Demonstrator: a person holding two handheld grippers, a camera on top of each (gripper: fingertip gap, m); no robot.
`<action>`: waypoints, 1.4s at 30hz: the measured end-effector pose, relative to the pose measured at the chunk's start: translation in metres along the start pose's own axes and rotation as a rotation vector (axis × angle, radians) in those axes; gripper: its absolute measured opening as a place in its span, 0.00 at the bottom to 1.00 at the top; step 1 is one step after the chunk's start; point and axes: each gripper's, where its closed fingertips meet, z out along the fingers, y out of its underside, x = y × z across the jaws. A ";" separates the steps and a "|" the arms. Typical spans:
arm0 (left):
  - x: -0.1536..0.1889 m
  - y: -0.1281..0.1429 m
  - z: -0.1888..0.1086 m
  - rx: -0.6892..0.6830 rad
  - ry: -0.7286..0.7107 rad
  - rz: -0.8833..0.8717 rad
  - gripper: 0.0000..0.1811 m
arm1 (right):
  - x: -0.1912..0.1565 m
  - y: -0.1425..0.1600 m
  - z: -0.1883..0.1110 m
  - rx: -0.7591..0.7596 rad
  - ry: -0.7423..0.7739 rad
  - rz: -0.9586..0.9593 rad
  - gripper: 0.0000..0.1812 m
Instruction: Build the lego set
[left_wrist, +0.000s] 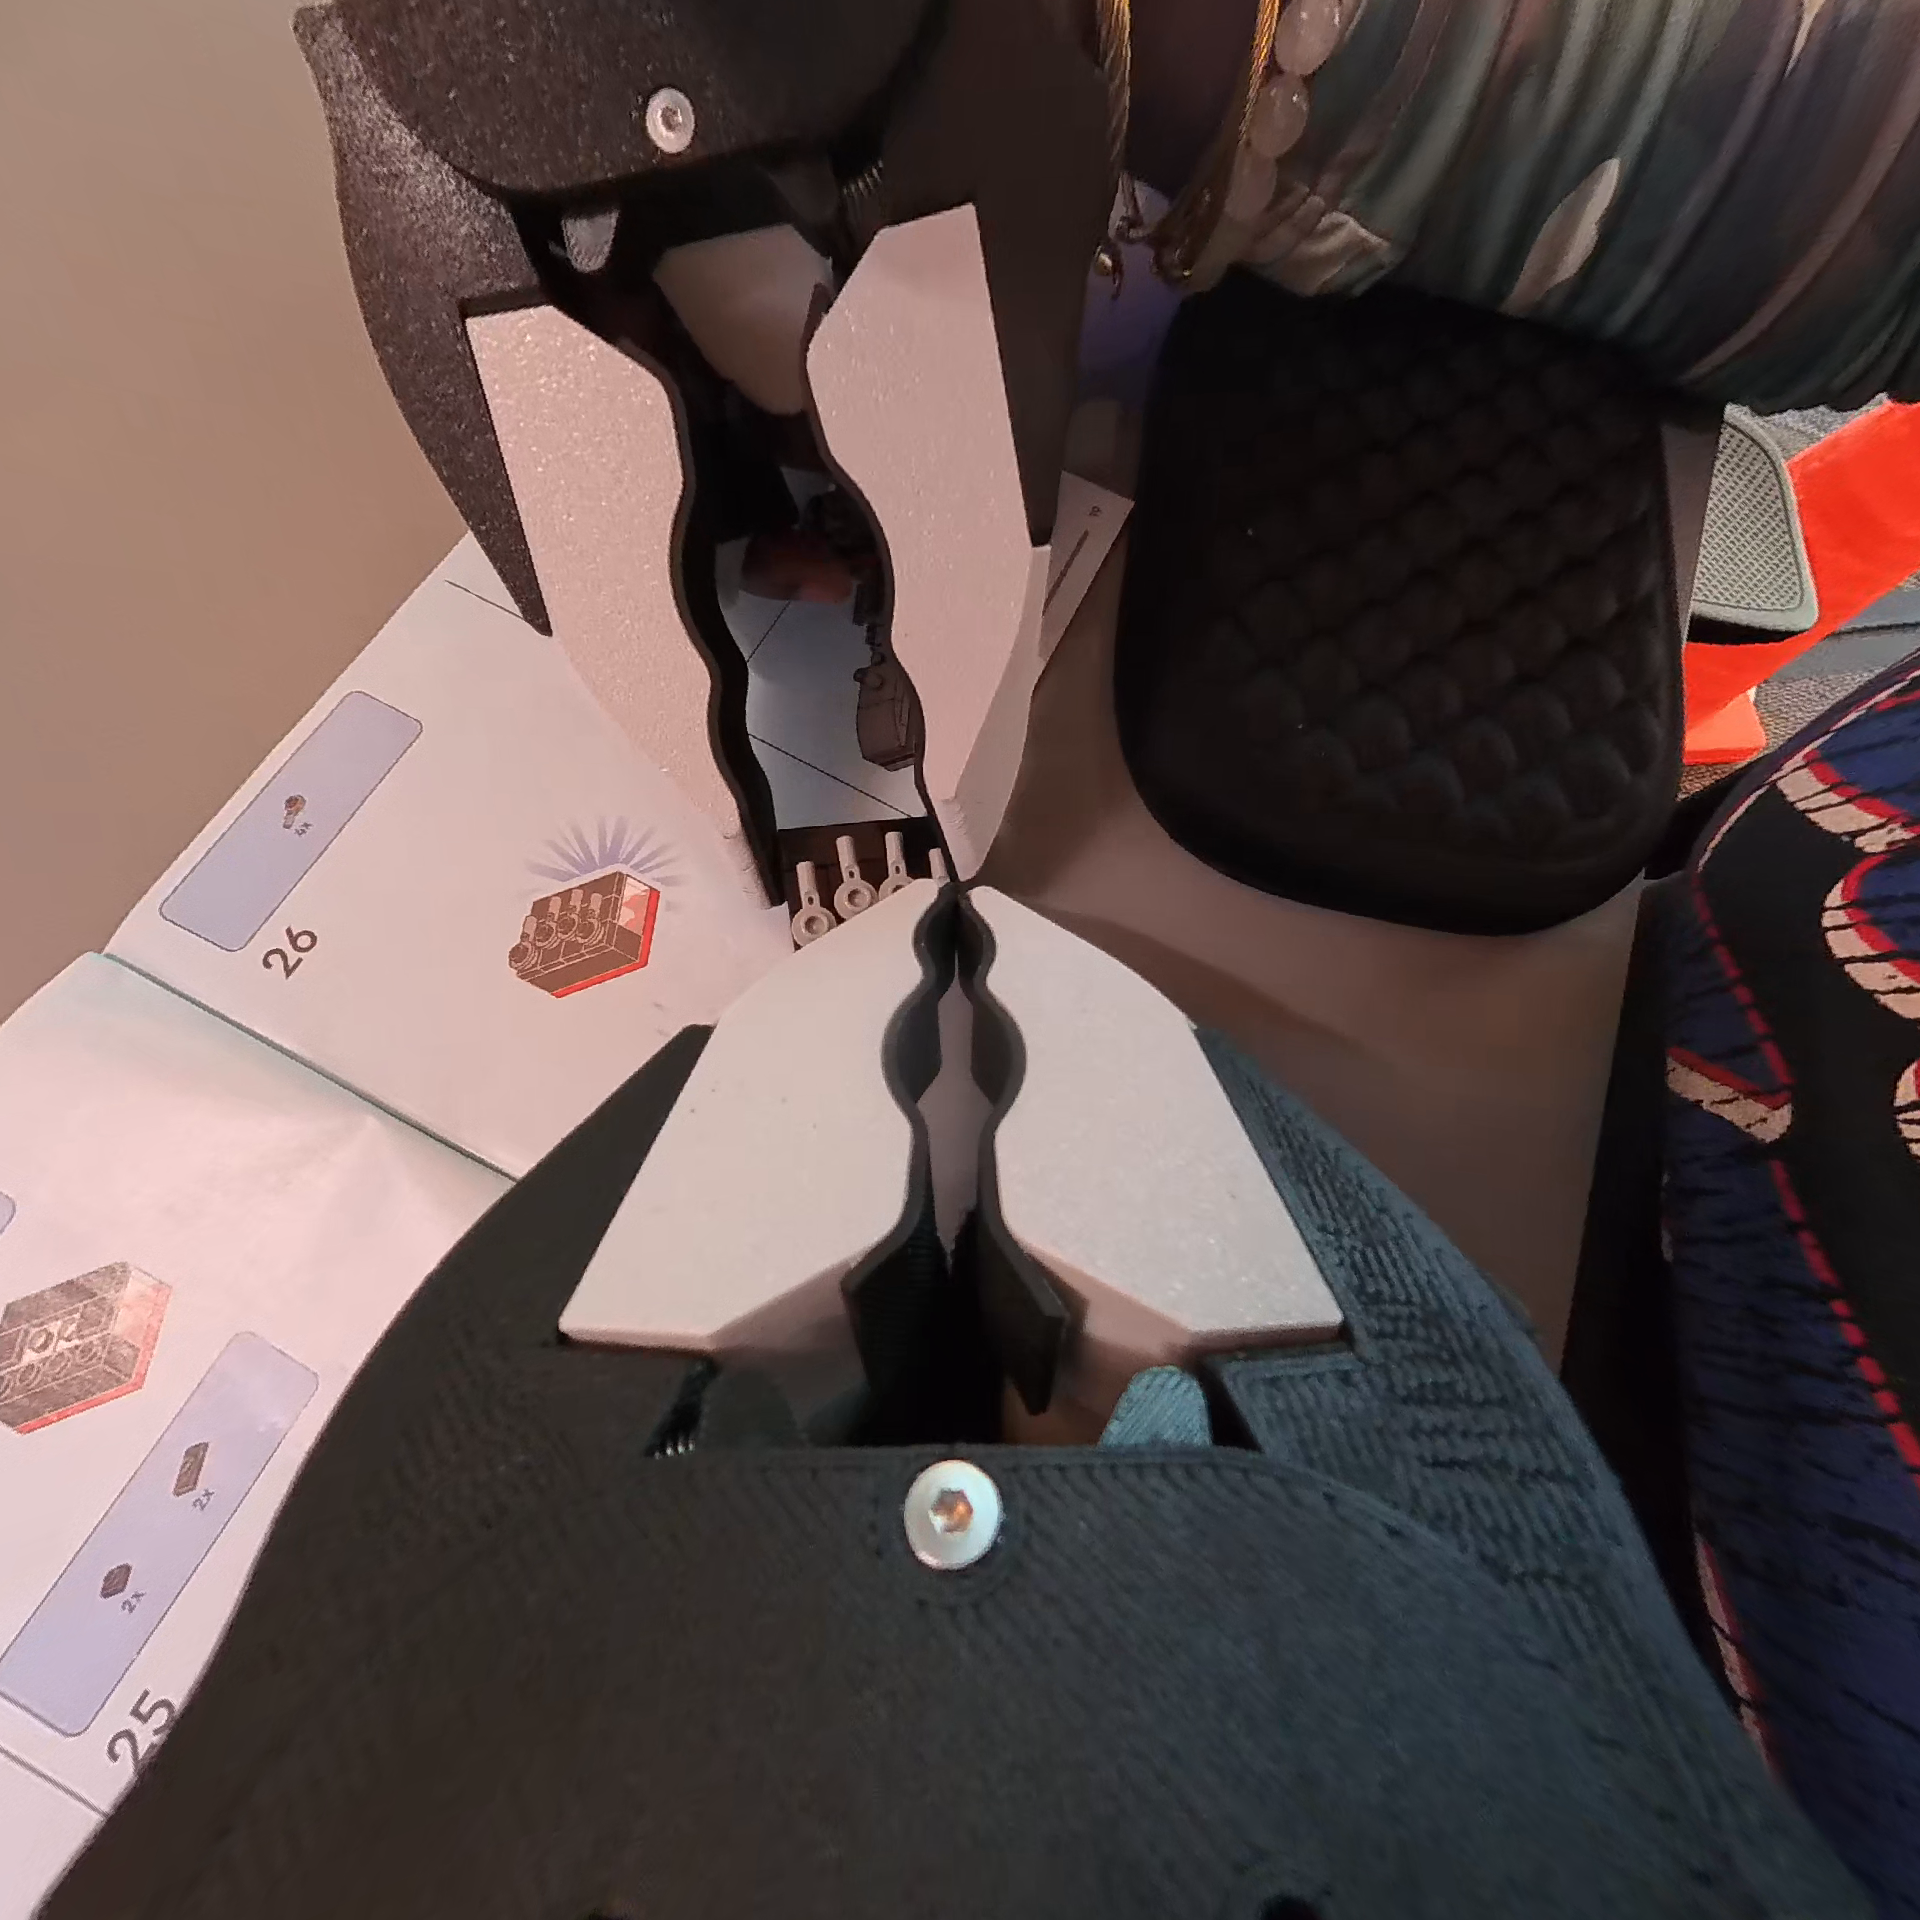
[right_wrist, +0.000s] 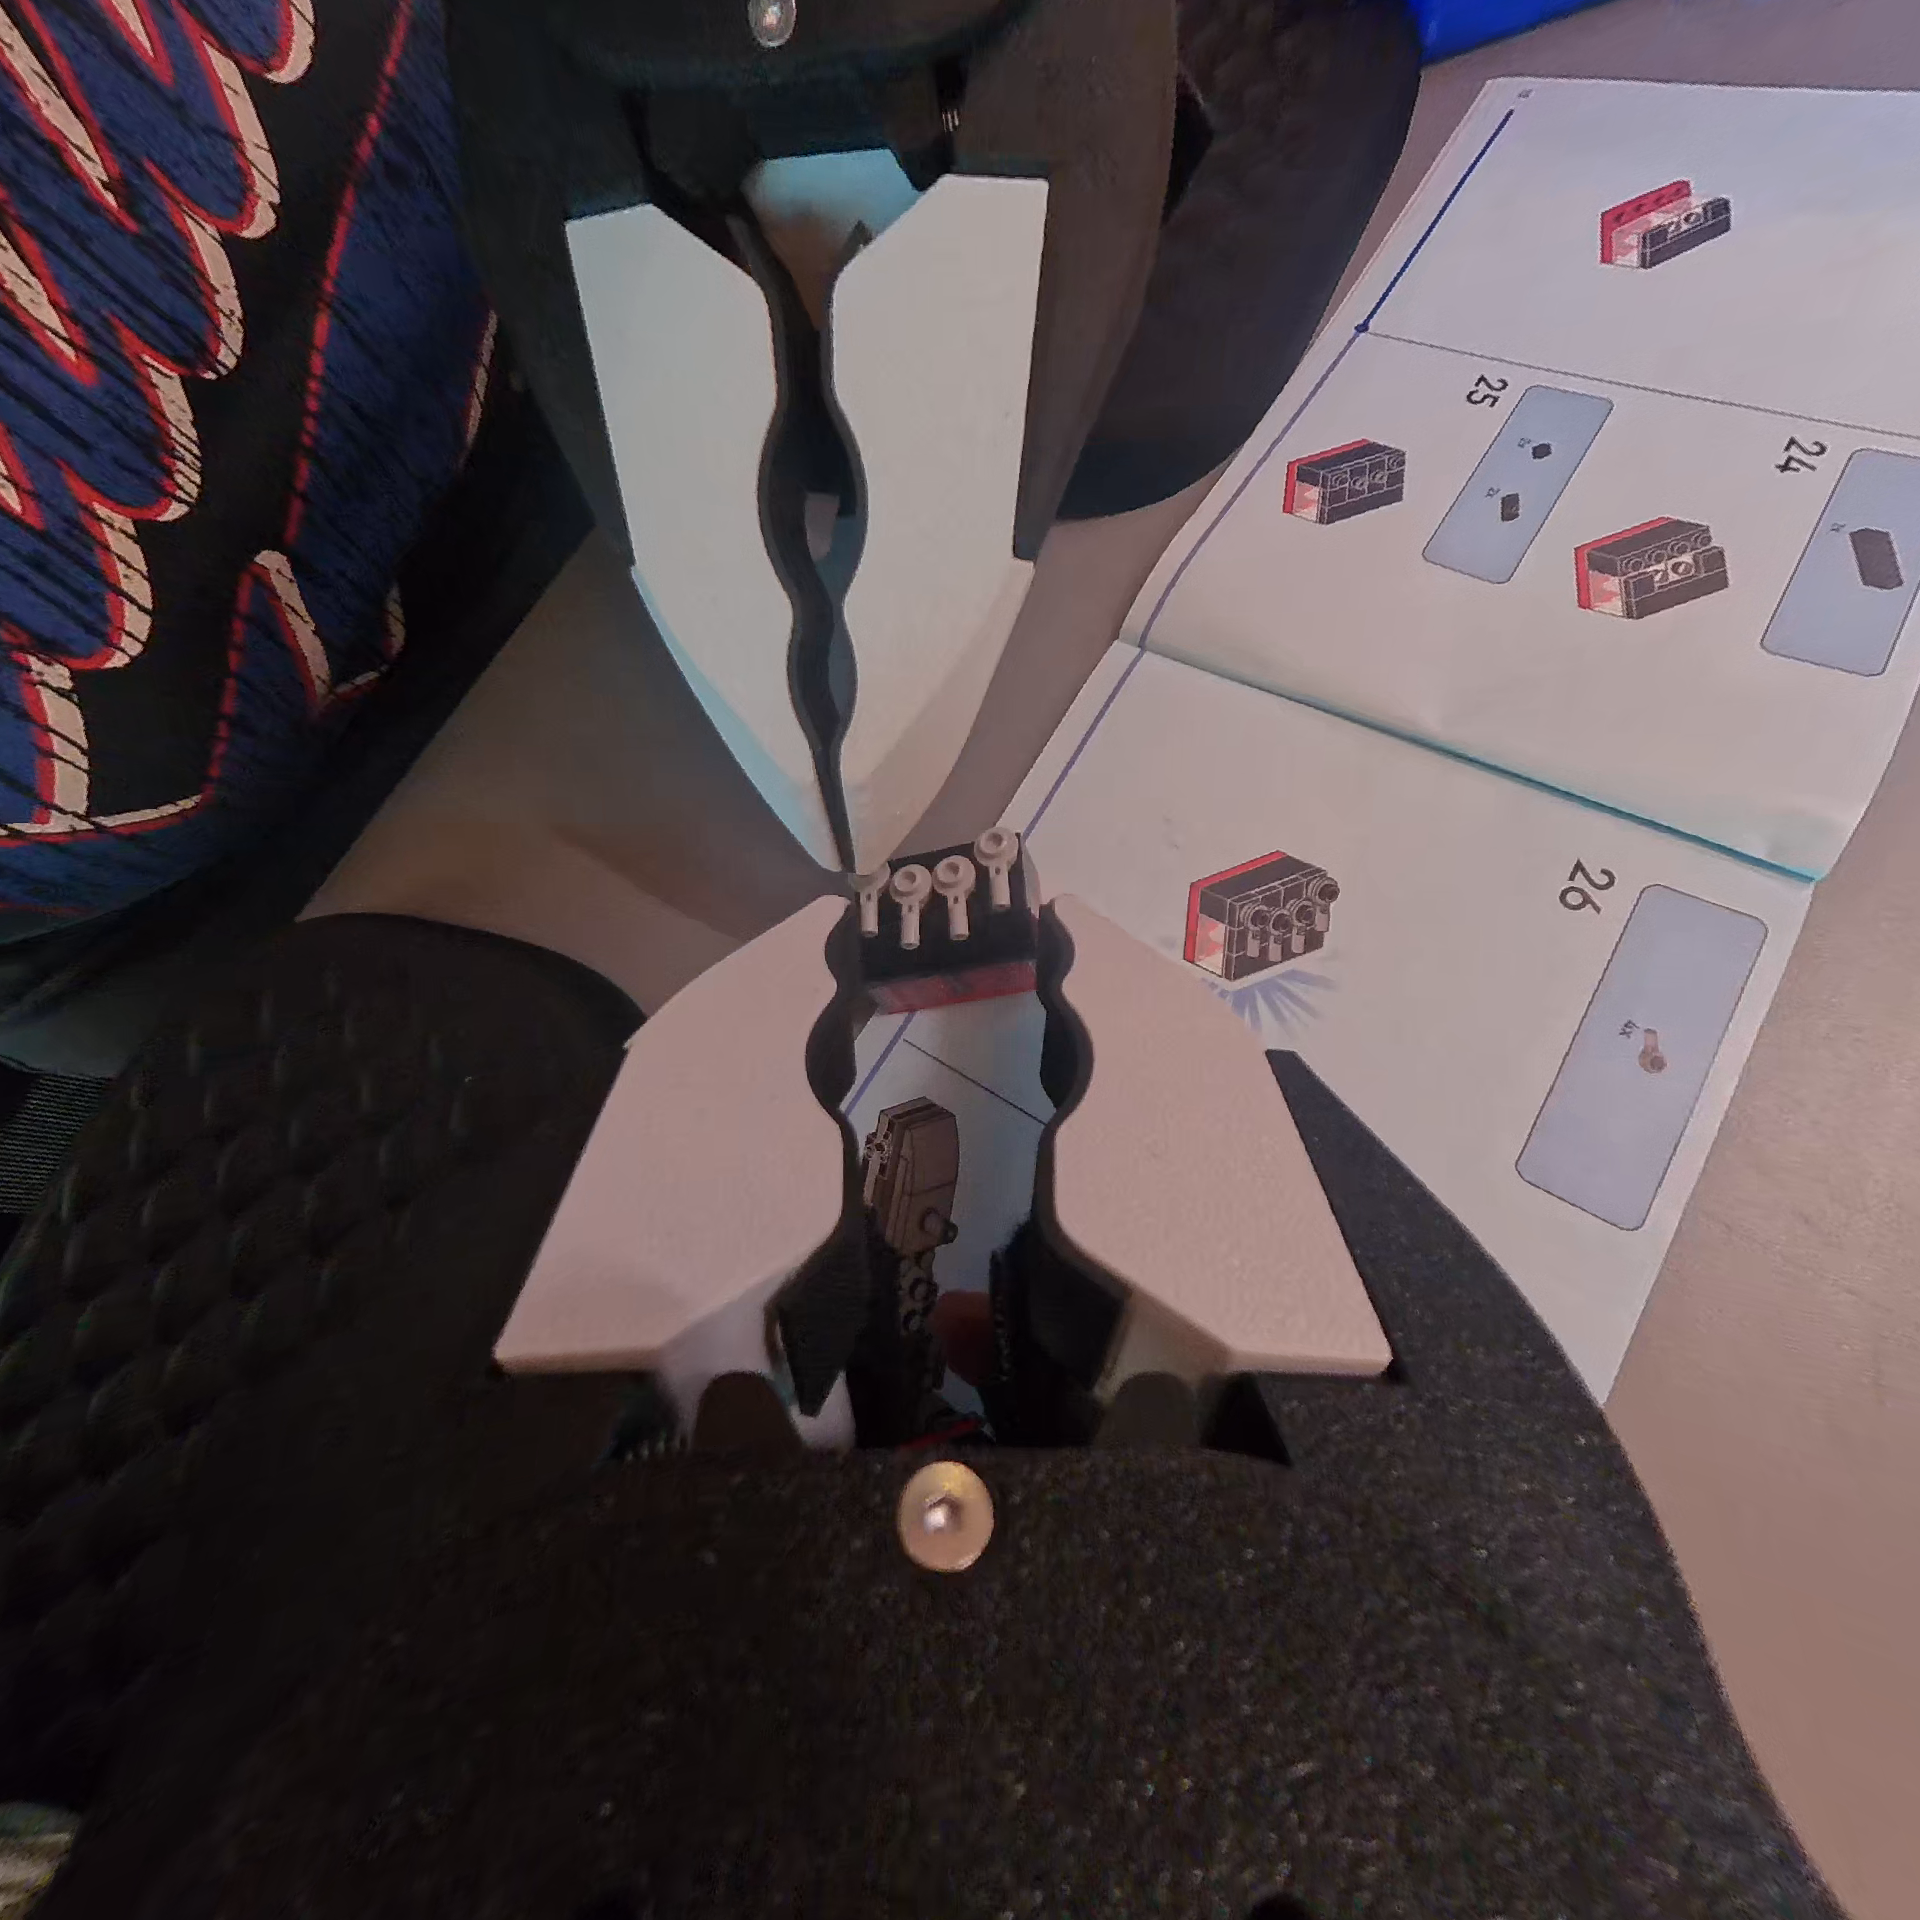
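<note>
- While the right gripper (right_wrist: 945, 940) clamps the black-and-red lego block (right_wrist: 948, 951) in part-open jaws above the instruction booklet (right_wrist: 1455, 831), hold it steady.
- Left gripper (left_wrist: 958, 902), jaws pinched shut, touches the end grey peg (right_wrist: 868, 896); whether it grips it, I cannot tell. Press squarely.
- A beige worktop (right_wrist: 1787, 1455) carries the booklet; a black padded chair (left_wrist: 1403, 623) stands near.

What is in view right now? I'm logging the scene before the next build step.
Lego block: one, black with red base, four grey pins, between right gripper's tips.
Instruction booklet: one, white and pale blue, open on table.
Table: one, beige.
Cushion: one, black, quilted, table edge.
Patterned garment: blue, red, black.
Right gripper: shut on block.
Left gripper: shut, tips at outermost pin.
</note>
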 end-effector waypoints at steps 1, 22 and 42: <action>0.000 0.000 0.000 0.000 0.000 0.000 0.00 | 0.000 0.000 0.000 0.000 0.000 0.000 0.18; -0.002 0.001 0.001 0.000 0.032 -0.016 0.00 | 0.001 0.005 0.004 -0.035 0.005 -0.011 0.20; -0.014 0.003 -0.007 0.017 -0.085 0.080 0.12 | 0.008 -0.002 -0.018 0.027 0.192 -0.083 0.19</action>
